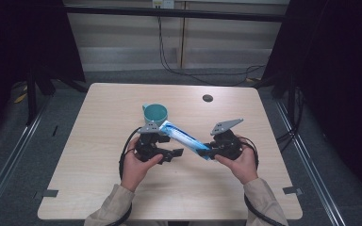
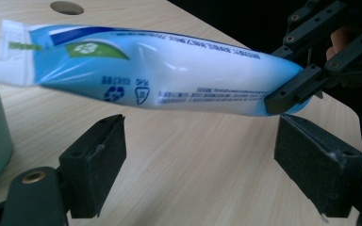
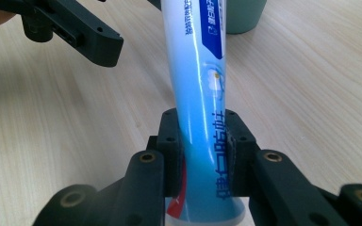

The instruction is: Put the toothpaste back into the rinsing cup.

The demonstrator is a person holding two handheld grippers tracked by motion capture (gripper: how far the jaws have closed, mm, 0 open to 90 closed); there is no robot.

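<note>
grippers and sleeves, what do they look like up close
Both the left gripper and the right gripper are matte black, with blocky rectangular jaws on bars joined by brass-ringed pivots. Each carries a grey three-cornered plate on top, dotted with small holes, and trails a black cable. The person wears beige long sleeves.

Teal cup just behind left tool blocks forward path; table front bare.
</note>
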